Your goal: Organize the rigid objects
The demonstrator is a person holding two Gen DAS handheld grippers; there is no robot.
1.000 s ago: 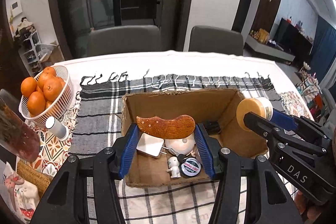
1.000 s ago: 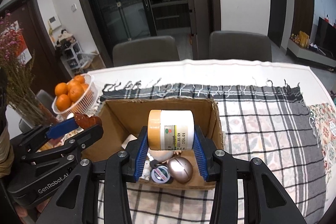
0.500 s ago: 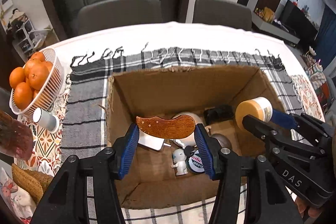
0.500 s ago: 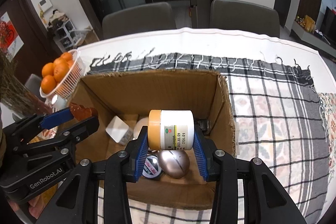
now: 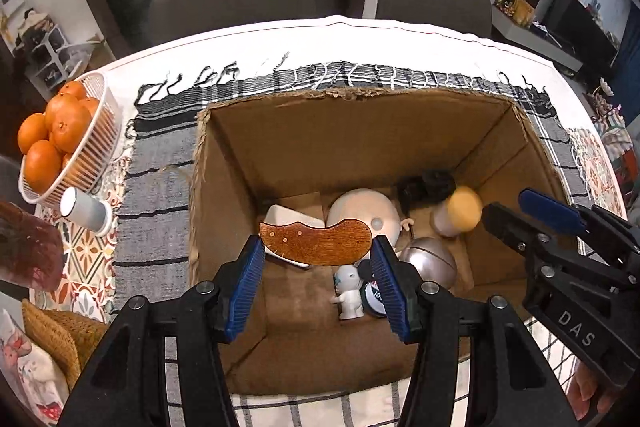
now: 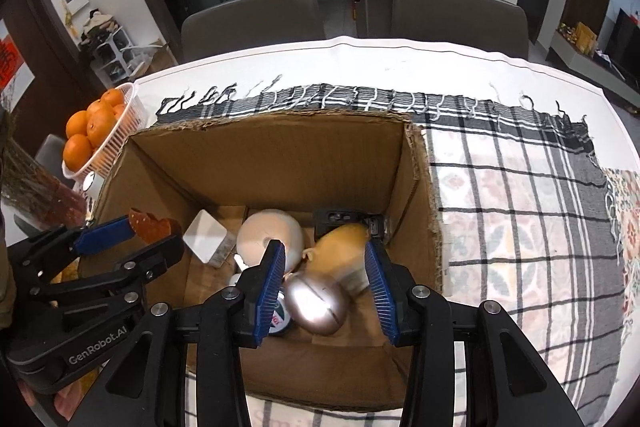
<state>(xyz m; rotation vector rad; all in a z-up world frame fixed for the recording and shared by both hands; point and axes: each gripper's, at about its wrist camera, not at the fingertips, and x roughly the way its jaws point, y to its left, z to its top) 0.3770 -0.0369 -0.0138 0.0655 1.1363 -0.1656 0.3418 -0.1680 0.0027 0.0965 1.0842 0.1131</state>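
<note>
With the right gripper point(image 6: 325, 283) standing released over the falling jar point(image 6: 346, 247), the left gripper point(image 5: 318, 277) is clenching the wooden comb point(image 5: 316, 241) and should be lowering it gently into the box point(image 5: 280, 147) below before letting go.

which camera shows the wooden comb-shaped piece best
The left wrist view. There the wooden piece spans the gap between the left gripper fingers, whole and sharp, above the cardboard box. The right wrist view shows only one end of it, poking past the left gripper's blue finger at the frame's left side.
</note>
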